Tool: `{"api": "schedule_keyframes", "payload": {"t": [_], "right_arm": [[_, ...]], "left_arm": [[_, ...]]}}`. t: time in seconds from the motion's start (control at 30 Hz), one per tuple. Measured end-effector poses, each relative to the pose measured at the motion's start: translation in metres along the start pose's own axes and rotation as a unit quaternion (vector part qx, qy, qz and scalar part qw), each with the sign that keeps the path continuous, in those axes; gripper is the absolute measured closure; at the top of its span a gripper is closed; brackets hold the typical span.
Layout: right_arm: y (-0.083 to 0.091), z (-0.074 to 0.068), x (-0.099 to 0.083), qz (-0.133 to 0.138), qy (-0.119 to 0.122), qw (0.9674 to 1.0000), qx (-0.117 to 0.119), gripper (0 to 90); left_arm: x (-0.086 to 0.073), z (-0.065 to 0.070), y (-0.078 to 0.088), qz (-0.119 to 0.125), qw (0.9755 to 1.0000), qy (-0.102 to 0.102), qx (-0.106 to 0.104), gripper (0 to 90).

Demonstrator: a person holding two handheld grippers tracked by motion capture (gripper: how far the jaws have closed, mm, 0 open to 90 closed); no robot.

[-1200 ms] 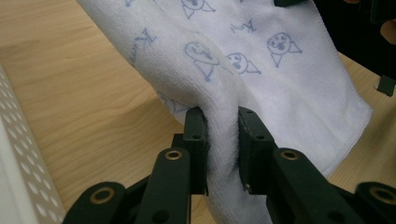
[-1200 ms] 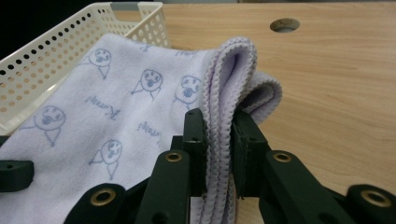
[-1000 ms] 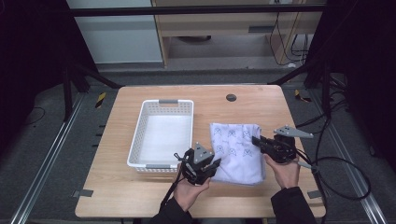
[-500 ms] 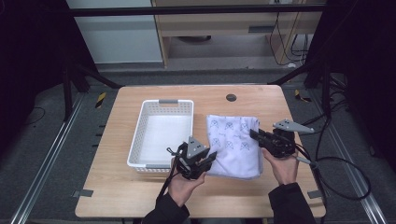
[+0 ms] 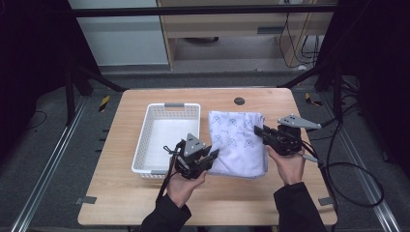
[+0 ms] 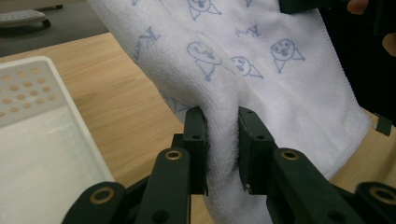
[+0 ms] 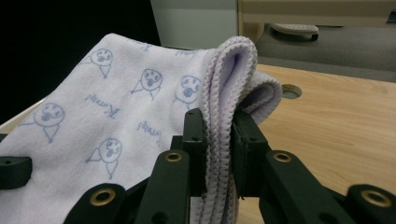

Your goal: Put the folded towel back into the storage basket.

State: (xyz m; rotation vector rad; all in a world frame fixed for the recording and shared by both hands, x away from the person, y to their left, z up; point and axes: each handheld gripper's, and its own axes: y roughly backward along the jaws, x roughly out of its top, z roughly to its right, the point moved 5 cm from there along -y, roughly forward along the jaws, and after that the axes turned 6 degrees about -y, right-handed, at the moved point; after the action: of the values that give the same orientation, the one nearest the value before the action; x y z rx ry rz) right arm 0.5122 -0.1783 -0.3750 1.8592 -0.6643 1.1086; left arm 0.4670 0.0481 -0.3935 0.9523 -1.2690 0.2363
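The left gripper (image 5: 213,155) has its jaws pinched on the near-left edge of the folded white towel (image 5: 238,140), and the right gripper (image 5: 259,131) is clamped on the thick stacked edge at the towel's right side, at about three o'clock from it. A second ago both sat lower on the table (image 5: 121,203) with the cloth lying flat; since then both hands have come up, and the towel's gripped edges have risen with them, sagging between the two. Its far end at twelve o'clock looks to rest on the wood yet. The white basket (image 5: 145,145) waits at nine o'clock. I'd judge the lift has begun, a carry into the basket likely following.
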Motion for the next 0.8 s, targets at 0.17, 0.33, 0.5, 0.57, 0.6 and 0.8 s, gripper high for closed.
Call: {"api": "schedule_keyframes", "payload": {"t": [0.17, 0.33, 0.5, 0.57, 0.6, 0.8], "right_arm": [[-0.005, -0.009, 0.013, 0.006, 0.008, 0.9999, 0.003, 77.7], [-0.008, -0.014, 0.019, 0.008, 0.013, 0.9999, 0.004, 77.7], [-0.013, -0.021, 0.024, 0.011, 0.016, 0.9998, 0.006, 77.7], [-0.018, -0.024, 0.026, 0.011, 0.015, 0.9998, 0.007, 77.7], [-0.02, -0.026, 0.027, 0.011, 0.015, 0.9998, 0.008, 77.6], [-0.028, -0.034, 0.032, 0.009, 0.019, 0.9997, 0.013, 77.6]], "left_arm": [[0.007, -0.01, 0.008, 0.007, 0.9999, -0.002, 0.008, 74.3], [0.009, -0.016, 0.012, 0.011, 0.9999, 0.0, 0.01, 74.3], [0.01, -0.022, 0.017, 0.016, 0.9997, 0.002, 0.018, 74.3], [0.01, -0.028, 0.019, 0.017, 0.9996, 0.004, 0.021, 74.3], [0.01, -0.03, 0.02, 0.017, 0.9996, 0.005, 0.023, 74.3], [0.01, -0.04, 0.027, 0.022, 0.9993, 0.014, 0.028, 74.3]]}}
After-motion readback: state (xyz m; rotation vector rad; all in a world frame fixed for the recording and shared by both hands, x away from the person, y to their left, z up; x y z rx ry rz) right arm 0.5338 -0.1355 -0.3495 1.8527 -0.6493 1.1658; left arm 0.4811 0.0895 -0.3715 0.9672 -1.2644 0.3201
